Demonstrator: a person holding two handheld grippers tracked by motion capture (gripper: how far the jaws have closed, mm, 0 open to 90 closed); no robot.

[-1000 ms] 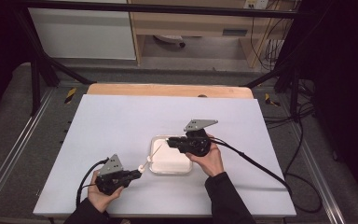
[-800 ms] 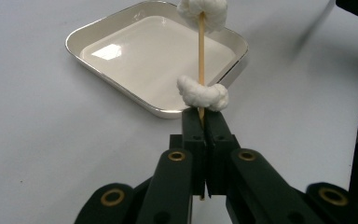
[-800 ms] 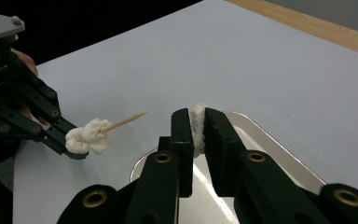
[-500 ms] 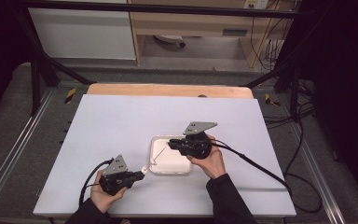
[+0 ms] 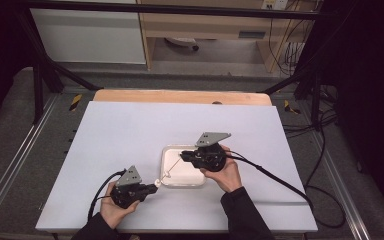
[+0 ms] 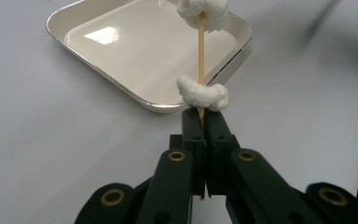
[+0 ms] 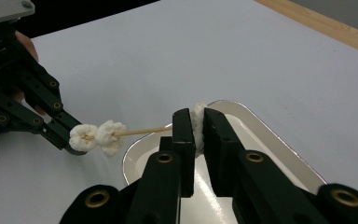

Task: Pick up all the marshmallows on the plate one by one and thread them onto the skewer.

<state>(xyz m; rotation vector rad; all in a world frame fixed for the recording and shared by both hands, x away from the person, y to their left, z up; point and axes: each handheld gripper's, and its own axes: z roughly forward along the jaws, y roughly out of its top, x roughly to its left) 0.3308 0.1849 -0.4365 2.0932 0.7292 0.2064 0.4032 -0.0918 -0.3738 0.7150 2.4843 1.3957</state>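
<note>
Your left tongs (image 6: 204, 122) clamp the thin wooden skewer (image 6: 200, 46), its length pointing at the white fluffy marshmallow (image 7: 198, 122) your right tongs (image 7: 196, 126) pinch.

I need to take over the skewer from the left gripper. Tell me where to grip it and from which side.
Grip the skewer on its bare middle stretch, between the two pieces by the left gripper and the piece in the right gripper. Come from above, jaws across the stick; it lies nearly level over the tray.
</note>
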